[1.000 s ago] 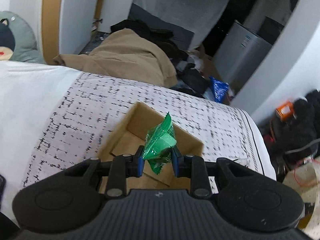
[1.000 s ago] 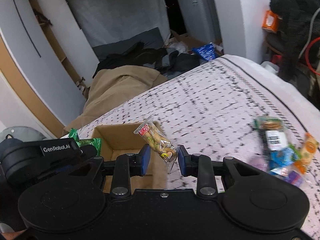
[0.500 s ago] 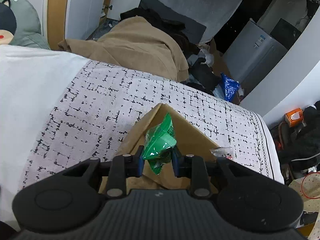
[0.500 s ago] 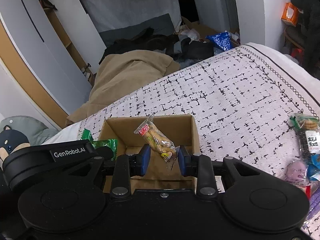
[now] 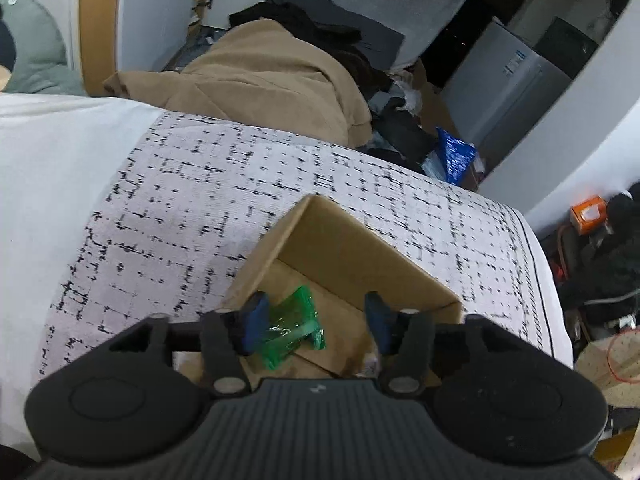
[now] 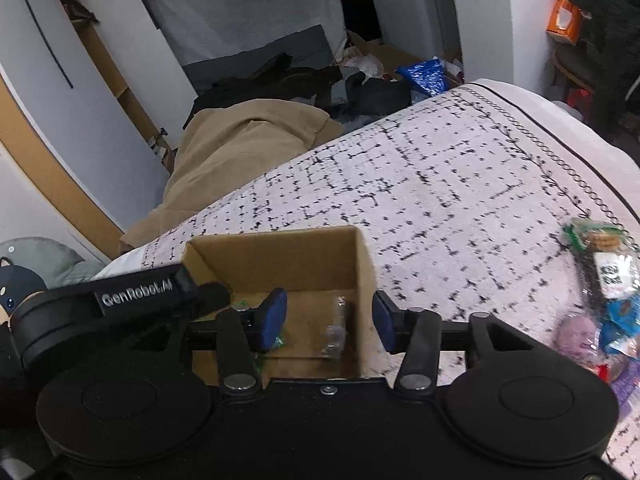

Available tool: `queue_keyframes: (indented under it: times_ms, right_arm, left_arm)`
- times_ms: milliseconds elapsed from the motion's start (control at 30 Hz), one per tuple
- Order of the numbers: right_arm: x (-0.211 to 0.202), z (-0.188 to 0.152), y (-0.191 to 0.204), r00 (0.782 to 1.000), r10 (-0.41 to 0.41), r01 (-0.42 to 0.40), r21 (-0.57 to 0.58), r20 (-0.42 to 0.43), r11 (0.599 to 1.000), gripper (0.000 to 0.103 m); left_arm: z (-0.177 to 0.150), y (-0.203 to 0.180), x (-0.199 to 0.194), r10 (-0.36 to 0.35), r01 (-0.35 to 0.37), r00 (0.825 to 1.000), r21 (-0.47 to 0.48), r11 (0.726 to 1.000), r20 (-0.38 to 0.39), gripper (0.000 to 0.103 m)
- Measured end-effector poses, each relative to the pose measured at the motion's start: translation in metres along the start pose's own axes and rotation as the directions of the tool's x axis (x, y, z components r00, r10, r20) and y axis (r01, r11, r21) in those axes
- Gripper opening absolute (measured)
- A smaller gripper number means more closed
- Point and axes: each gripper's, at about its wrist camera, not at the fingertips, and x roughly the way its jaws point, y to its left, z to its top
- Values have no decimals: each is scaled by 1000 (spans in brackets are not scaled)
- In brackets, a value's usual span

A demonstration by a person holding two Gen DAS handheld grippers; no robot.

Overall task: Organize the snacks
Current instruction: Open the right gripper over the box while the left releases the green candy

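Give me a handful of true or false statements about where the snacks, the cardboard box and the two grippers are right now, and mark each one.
1. The left gripper is clamped on the green snack packet. False: its jaws stand wide apart and the packet lies in the cardboard box.
2. The right gripper is open. True.
3. A clear-wrapped snack sits inside the box. True.
4. The box stands on a bare wooden floor. False: it stands on the white cloth with black marks.
5. A pile of snacks lies outside the box, to its right in the right wrist view. True.
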Motion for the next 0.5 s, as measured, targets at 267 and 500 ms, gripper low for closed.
queue_keyframes:
  times_ms: [267,500]
  right_arm:
    - [-33,-8,-28,998,-58,58,23,18,998,61]
    - [-66,-16,-59,994,-99,96,45,49,994,79]
  left_arm:
    - [-13,-23,-10,0,0,1000,77,997,0,85]
    - [-30,-43,-17,5,2,999,149,989,-43,89]
